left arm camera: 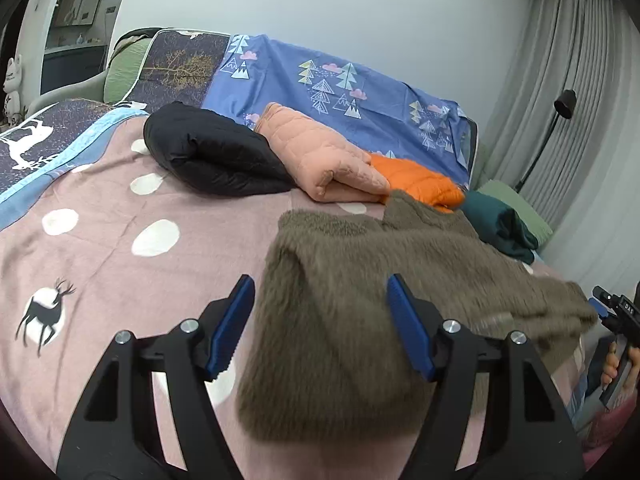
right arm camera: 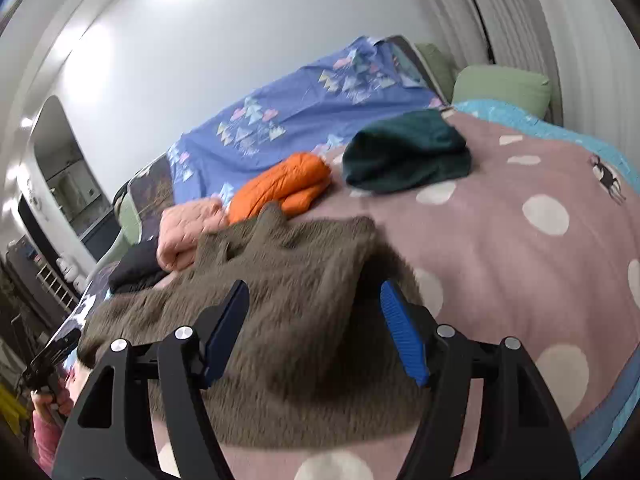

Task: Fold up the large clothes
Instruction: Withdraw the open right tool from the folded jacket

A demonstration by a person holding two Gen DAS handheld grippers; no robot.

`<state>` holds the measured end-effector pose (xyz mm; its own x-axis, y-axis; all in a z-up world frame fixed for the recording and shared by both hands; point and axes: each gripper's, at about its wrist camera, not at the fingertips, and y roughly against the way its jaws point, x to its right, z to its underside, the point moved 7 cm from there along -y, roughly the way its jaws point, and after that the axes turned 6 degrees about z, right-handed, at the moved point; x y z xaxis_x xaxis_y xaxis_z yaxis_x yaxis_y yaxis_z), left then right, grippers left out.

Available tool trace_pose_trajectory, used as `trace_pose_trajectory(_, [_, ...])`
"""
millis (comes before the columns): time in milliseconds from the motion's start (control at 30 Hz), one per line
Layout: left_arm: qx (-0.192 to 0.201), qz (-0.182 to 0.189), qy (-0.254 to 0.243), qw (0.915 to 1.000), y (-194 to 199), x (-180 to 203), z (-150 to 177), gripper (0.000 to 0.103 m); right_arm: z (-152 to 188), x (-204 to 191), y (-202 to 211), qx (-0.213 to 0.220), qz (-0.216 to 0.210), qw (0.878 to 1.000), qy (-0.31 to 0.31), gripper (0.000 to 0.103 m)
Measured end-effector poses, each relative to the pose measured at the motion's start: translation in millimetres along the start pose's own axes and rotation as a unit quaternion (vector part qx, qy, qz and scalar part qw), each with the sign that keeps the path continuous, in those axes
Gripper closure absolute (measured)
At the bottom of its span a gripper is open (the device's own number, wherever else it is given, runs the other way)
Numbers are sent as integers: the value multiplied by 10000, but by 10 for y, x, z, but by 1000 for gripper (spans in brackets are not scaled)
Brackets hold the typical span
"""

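Brown fuzzy fleece (left arm camera: pixel 360 300) is lying on the pink spotted blanket (left arm camera: pixel 120 248) on the bed, and it looks like it's just sitting there loose. The left gripper (left arm camera: pixel 320 324) has its blue pads spread wide with fleece showing between them, but the pads aren't pressing on it. Same deal with the right gripper (right arm camera: pixel 314 328): spread apart over the other end of the fleece, not pinching anything.

My read is that one fold step is wrapping up and the cloth has been let go. It's still bunched and not square, so the next move probably calls for getting a fresh hold on an edge or corner at each end and bringing it over evenly. It's thick and floppy, so both sides need to go together or it'll skew.

No boxes or baskets anywhere. Behind the fleece there's a row of already folded stuff: a black jacket (left arm camera: pixel 216 152), a peach one (left arm camera: pixel 320 156), an orange one (left arm camera: pixel 416 180) and a dark green sweater (right arm camera: pixel 408 152).
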<state>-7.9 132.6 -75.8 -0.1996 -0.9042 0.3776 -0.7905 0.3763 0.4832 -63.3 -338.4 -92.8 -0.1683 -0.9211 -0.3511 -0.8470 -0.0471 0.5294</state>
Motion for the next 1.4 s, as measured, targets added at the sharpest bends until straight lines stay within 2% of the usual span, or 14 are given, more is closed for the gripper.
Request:
trace_pose_trajectory(333, [-965,1021,-56,9901,-160,391,535,34,526,-389,-158,-688,-557,9899,1110,31])
trace_pose_trajectory(467, [-1131,1381,-21,9839,-386,563,540,60,622,-618,-278,-714,-597,9814,1681,32])
trace_pose_trajectory(500, [-1116,1495,-56,9824,-434,614,488,70,586,-659,-312,-642,-548,9799,1809,35])
trace_pose_trajectory(600, [-953,1690,-63,9810,-573,705,213,76,360,-689,-463,-527,-402,9815,1794,68])
trace_pose_trajectory(700, [-607,1489,-80,9870,-770,690,-225,73,-261,-592,-752,-151,-132,9931,1156,72])
trace_pose_trajectory(833, [-391,302,-34,9988,-1284,443,-777,70,-662,-310,-1271,-483,810,9941,527,74])
trace_pose_trajectory(933, [-441,343,260,9981,-1334,322,-887,60,-695,-289,-1305,-518,597,9960,423,66])
trace_pose_trajectory(967, [-323,282,70,9991,-1283,301,-909,48,-701,-269,-1303,-464,671,9950,577,52])
trace_pose_trajectory(1100, [-637,143,-373,9972,-1342,176,-880,33,-760,-183,-1488,-700,738,9900,978,39])
trace_pose_trajectory(1167, [-971,173,-459,9941,-1500,152,-852,32,-749,-199,-1646,-1043,428,9886,1001,27])
trace_pose_trajectory(1300, [-1692,157,-760,9825,-1873,132,-687,37,-648,-227,-1963,-1627,191,9803,1107,25])
trace_pose_trajectory(1333, [-1806,75,-860,9798,-1963,134,-648,51,-597,-242,-2035,-1705,309,9775,1202,47])
trace_pose_trajectory(1367, [-1942,-111,-1029,9755,-2049,133,-590,86,-577,-247,-2046,-1678,542,9752,1338,89])
trace_pose_trajectory(1400, [-1954,-240,-1107,9742,-2084,134,-566,90,-591,-242,-2000,-1535,719,9762,1353,93])
